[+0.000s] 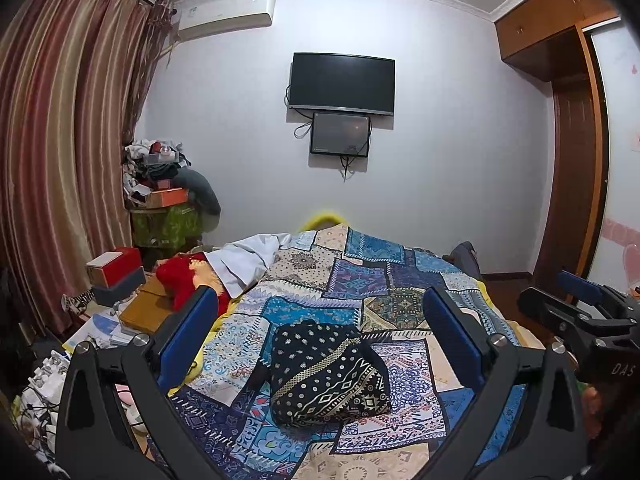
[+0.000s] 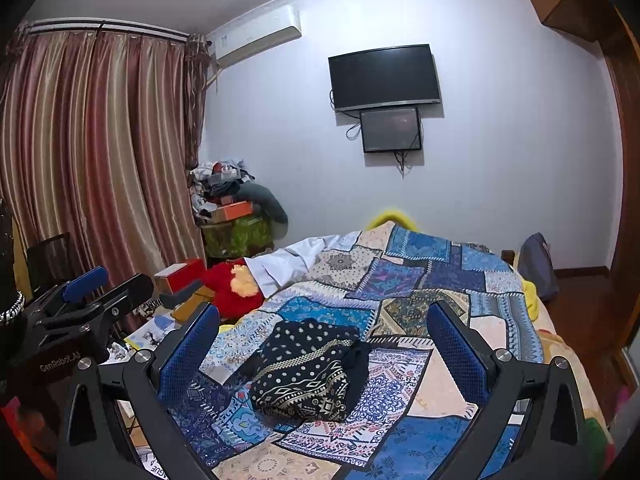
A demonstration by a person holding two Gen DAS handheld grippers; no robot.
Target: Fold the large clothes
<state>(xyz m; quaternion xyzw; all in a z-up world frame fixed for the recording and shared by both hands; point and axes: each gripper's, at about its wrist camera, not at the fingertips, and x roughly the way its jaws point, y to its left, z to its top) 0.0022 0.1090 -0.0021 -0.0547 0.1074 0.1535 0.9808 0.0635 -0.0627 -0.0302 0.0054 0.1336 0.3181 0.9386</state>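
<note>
A black garment with white and gold patterns (image 1: 328, 376) lies folded into a compact bundle on the patchwork bedspread (image 1: 360, 280). The same black garment (image 2: 308, 376) shows in the right wrist view, with a dark flap sticking out at its right side. My left gripper (image 1: 320, 320) hovers open above and in front of the bundle, nothing between its blue pads. My right gripper (image 2: 324, 324) is open too and holds nothing. In the left view the right gripper (image 1: 580, 300) shows at the right edge, and in the right view the left gripper (image 2: 96, 284) sits at the left edge.
A white cloth (image 1: 248, 256) and a red plush toy (image 1: 184, 280) lie at the bed's far left. Boxes and clutter (image 1: 116, 276) fill the floor beside striped curtains (image 1: 60, 140). A piled stand (image 1: 164, 192) fills the corner. A wall TV (image 1: 342, 82) and a wooden wardrobe (image 1: 572, 152) stand beyond.
</note>
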